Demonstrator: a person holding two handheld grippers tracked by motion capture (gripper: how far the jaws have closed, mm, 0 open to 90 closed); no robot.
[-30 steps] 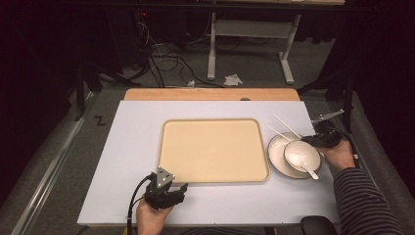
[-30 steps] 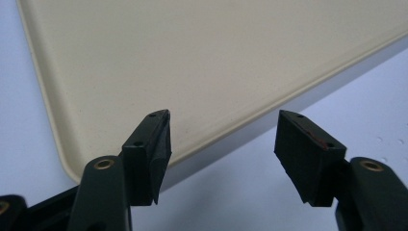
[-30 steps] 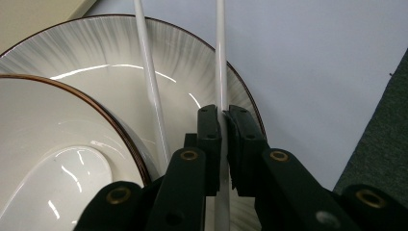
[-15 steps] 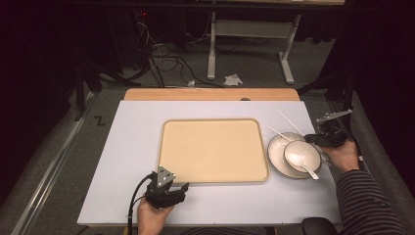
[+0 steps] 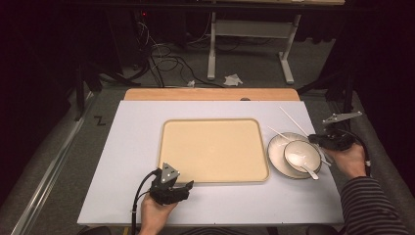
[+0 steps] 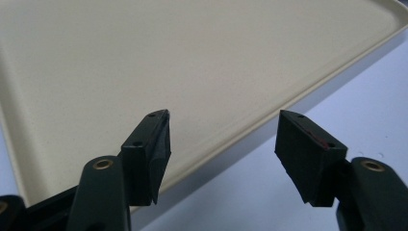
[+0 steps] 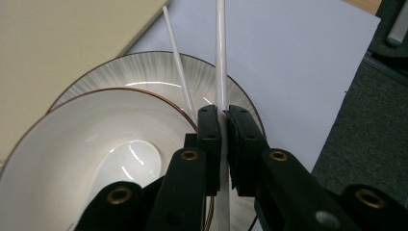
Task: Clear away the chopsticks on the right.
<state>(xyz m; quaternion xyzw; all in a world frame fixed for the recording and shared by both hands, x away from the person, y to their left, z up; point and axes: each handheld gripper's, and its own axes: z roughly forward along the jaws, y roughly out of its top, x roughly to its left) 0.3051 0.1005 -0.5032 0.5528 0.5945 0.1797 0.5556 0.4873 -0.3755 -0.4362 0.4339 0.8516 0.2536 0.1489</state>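
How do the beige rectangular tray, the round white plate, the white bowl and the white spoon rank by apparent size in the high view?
Largest to smallest:
1. Beige rectangular tray
2. Round white plate
3. White bowl, sitting on the plate
4. White spoon, lying in the bowl
All lie about equally far from the camera, so the order seems sound.

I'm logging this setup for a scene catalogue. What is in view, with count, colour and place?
tray: one, cream, centre of the table, nothing on it.
plate: one, white with dark rim, right of the tray.
bowl: one, white, on the plate.
spoon: one, white, in the bowl.
chopsticks: two, white, across the plate's far side.
table: one, white top.
left tongs: black, open, at the tray's near edge.
right tongs: black, shut on one chopstick.
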